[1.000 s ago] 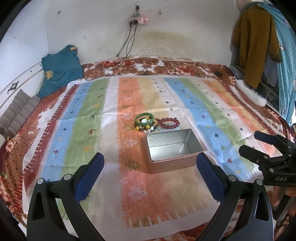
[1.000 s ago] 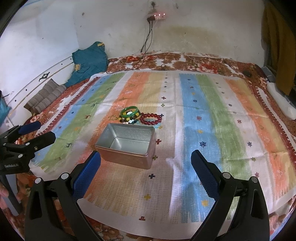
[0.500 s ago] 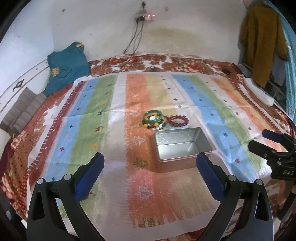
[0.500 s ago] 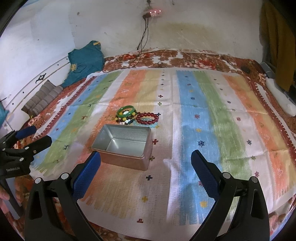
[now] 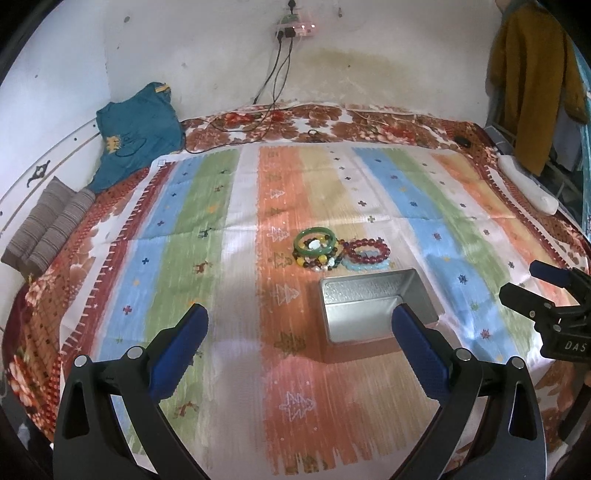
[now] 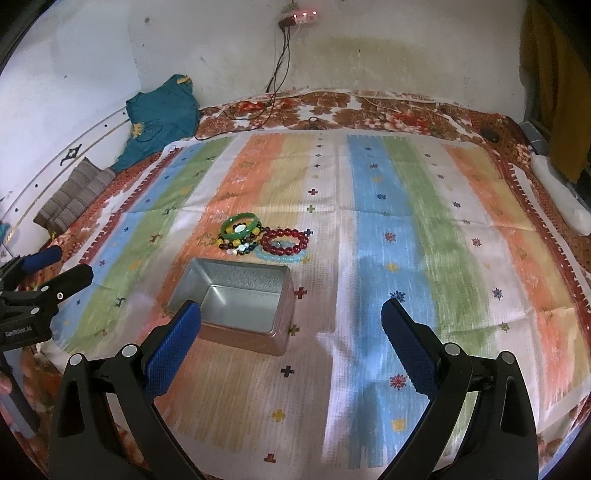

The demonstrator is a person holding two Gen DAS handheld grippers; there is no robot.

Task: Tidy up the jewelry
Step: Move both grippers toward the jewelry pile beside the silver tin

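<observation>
A small pile of jewelry lies on the striped cloth: a green bangle [image 5: 314,239] [image 6: 239,226], a dark mixed-bead bracelet [image 5: 314,261] [image 6: 240,246], a red bead bracelet [image 5: 367,249] [image 6: 284,242] and a pale blue one under it. An empty metal tin [image 5: 376,308] [image 6: 236,295] stands just in front of them. My left gripper [image 5: 299,332] is open and empty, above the cloth short of the tin. My right gripper [image 6: 291,325] is open and empty, right of the tin. Each gripper shows at the edge of the other's view.
The striped cloth [image 5: 207,229] covers a floral bedspread [image 5: 332,122]. A teal garment [image 5: 136,129] and a folded striped cloth [image 5: 48,229] lie at the left. Cables hang from a wall socket [image 5: 295,29]. Clothes [image 5: 532,74] hang at the right, with a white object [image 5: 528,184] below.
Both grippers have drawn back and risen a little, so the tin and jewelry sit lower and farther in view. Both stay open. Nothing on the cloth has moved.
</observation>
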